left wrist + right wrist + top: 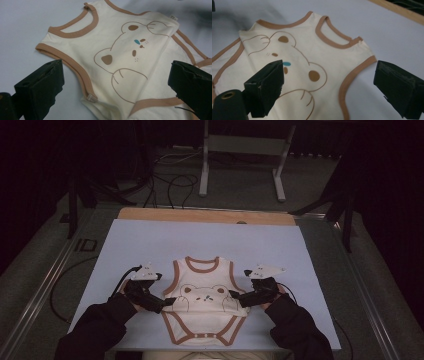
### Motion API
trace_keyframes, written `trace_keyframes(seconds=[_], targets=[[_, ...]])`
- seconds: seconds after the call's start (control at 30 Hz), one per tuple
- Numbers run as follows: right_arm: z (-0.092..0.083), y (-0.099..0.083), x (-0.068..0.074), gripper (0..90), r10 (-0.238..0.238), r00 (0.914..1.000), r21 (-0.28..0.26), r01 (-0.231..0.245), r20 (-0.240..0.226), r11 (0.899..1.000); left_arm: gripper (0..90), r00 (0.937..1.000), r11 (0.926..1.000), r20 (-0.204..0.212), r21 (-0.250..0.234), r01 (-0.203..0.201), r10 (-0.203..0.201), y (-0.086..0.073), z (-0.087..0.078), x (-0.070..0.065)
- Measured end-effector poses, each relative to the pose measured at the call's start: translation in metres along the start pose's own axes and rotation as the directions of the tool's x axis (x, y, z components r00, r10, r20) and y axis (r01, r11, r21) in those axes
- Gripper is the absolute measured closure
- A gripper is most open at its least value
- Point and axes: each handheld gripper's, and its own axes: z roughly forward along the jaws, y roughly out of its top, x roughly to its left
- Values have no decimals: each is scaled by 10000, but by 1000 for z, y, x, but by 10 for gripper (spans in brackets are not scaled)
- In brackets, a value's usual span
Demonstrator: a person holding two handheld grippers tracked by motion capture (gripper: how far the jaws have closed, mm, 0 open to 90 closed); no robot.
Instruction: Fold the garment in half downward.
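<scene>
A cream baby bodysuit (205, 302) with brown trim and a bear print lies flat on the pale blue mat (150, 240), neck opening toward the far side. My left gripper (167, 303) hovers at its left armhole edge, and my right gripper (237, 298) at its right edge. In the left gripper view the bodysuit (120, 50) lies below the left gripper (115, 87), whose jaws stand wide apart with nothing pinched. The right gripper (330, 87) is likewise spread over the bodysuit (299, 62) and its brown armhole trim, holding nothing.
A wooden board edge (205, 215) shows beyond the mat. On the floor behind are a white metal stand (240, 150) and loose cables (170, 185). Metal rails run along both sides of the table. Bare mat surrounds the garment.
</scene>
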Motion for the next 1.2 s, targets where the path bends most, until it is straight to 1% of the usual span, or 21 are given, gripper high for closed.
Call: trace_keyframes(seconds=[0.1, 0.17, 0.23, 0.3, 0.4, 0.43, 0.6, 0.7, 0.77, 0.83, 0.87, 0.9, 0.97, 1.03, 1.07, 1.1, 1.13, 1.2], targets=[[0, 4, -3, 102, -48, 10000, -76, 48, 17, 10000, 19, 10000, 10000, -20, -51, -33, 33, 3, 0, 2], [1, 7, -7, 112, -154, 9998, -139, 155, 83, 9998, 19, 9998, 9997, 55, -173, -194, 195, 9, 1, 4], [2, 10, -11, 113, -228, 9997, -154, 230, 94, 9996, 19, 9996, 9994, 48, -175, -291, 292, 12, 2, 7], [2, 11, -13, 113, -266, 9996, -96, 268, 126, 9996, 19, 9996, 9994, 84, -209, -266, 268, 13, 3, 7], [5, 14, -19, 105, -241, 9992, 10, 241, 322, 9997, 19, 9994, 9992, 127, -232, -311, 314, 18, 8, 10], [6, 15, -20, 105, -261, 9994, 54, 260, 247, 9996, 19, 9994, 9993, 124, -212, -322, 325, 19, 9, 11], [12, 19, -26, 106, -355, 9990, 184, 350, 265, 9992, 19, 9996, 9992, 130, -324, -246, 250, 25, 14, 19], [16, 20, -29, 107, -283, 9994, 216, 278, 217, 9994, 19, 9996, 9993, 106, -259, -265, 268, 28, 18, 23], [20, 21, -31, 107, -212, 9997, 288, 208, 127, 9994, 19, 9994, 9992, 67, -231, -327, 329, 29, 20, 25], [23, 22, -33, 107, -243, 9997, 296, 242, 24, 9993, 19, 9993, 9992, 45, -146, -376, 376, 30, 24, 27], [25, 21, -35, 106, -212, 9998, 273, 214, -70, 9994, 19, 9993, 9992, 50, -148, -362, 363, 31, 25, 29], [27, 22, -35, 106, -163, 9998, 283, 165, -63, 9995, 19, 9992, 9991, 88, -112, -399, 400, 31, 26, 30], [30, 22, -36, 103, -230, 9996, 370, 237, -183, 9990, 19, 9990, 9990, 78, -12, -438, 438, 32, 29, 32], [33, 22, -39, 102, -231, 9997, 437, 236, -119, 9988, 19, 9989, 9989, -23, 66, -470, 471, 33, 32, 35], [34, 22, -40, 98, -193, 9996, 425, 202, -218, 9989, 20, 9990, 9990, 15, 46, -437, 437, 34, 33, 36], [36, 22, -41, 97, -156, 9998, 427, 163, -159, 9990, 20, 9988, 9988, -23, 64, -479, 479, 35, 34, 37], [37, 22, -43, 97, -123, 9999, 468, 127, -95, 9988, 20, 9990, 9990, -6, 61, -437, 437, 35, 34, 39], [39, 22, -45, 97, -97, 9999, 532, 103, -115, 9985, 20, 9991, 9991, 7, 39, -424, 424, 37, 36, 42]])
